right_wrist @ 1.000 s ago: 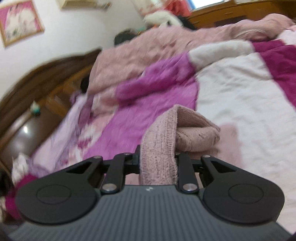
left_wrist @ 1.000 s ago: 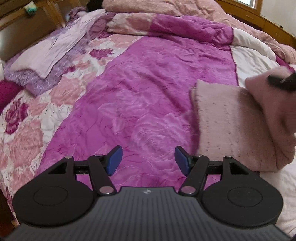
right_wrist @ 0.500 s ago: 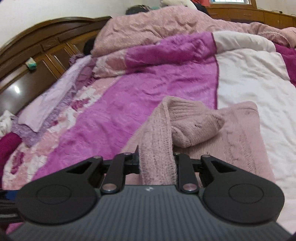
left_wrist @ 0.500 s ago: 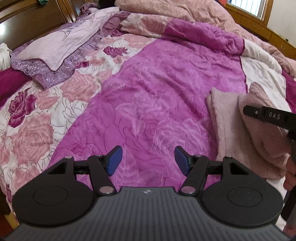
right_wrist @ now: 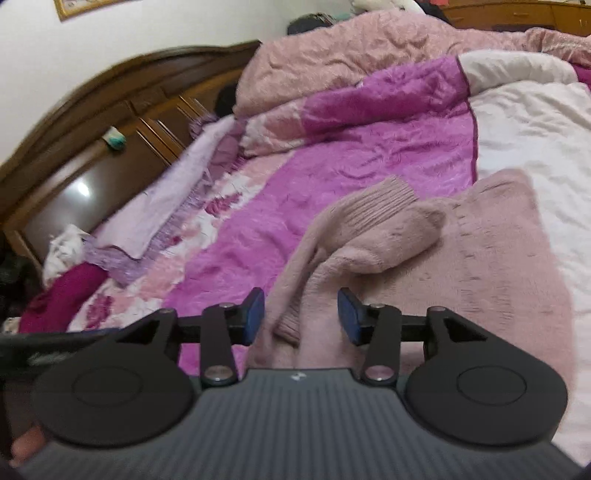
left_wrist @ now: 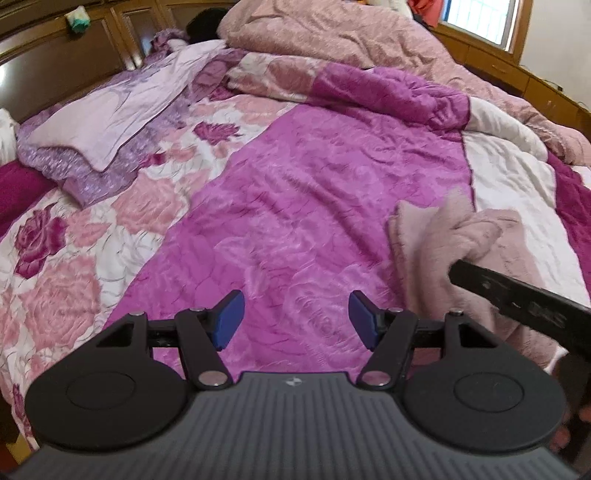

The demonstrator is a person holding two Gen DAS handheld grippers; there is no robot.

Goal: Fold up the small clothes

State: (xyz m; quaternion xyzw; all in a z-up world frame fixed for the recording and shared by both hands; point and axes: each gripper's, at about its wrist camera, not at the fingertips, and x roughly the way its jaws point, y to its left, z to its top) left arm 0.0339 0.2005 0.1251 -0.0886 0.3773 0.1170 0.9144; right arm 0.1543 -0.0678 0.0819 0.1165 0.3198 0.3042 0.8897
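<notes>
The pink knit garment lies on the bed, across the seam where the magenta quilt meets its white panel. Its body is spread flat, and one ribbed sleeve is folded over on top of it, with the cuff end trailing back toward the right tool.

The right tool's jaws are opening. The sleeve passes between its blue pads, but clear gaps show on either side, so the pads no longer press on the knit. In the left wrist view the right tool appears as a dark bar at the right edge, with the sleeve bunched just beyond its tip.

The left tool hangs over bare magenta quilt to the left of the garment. Its jaws stand wide apart with nothing between them, and it is not touching the garment.

Farther up the bed lie a lilac pillowcase on the rose-patterned part of the quilt and a heaped pink blanket. A dark wooden headboard stands behind.
</notes>
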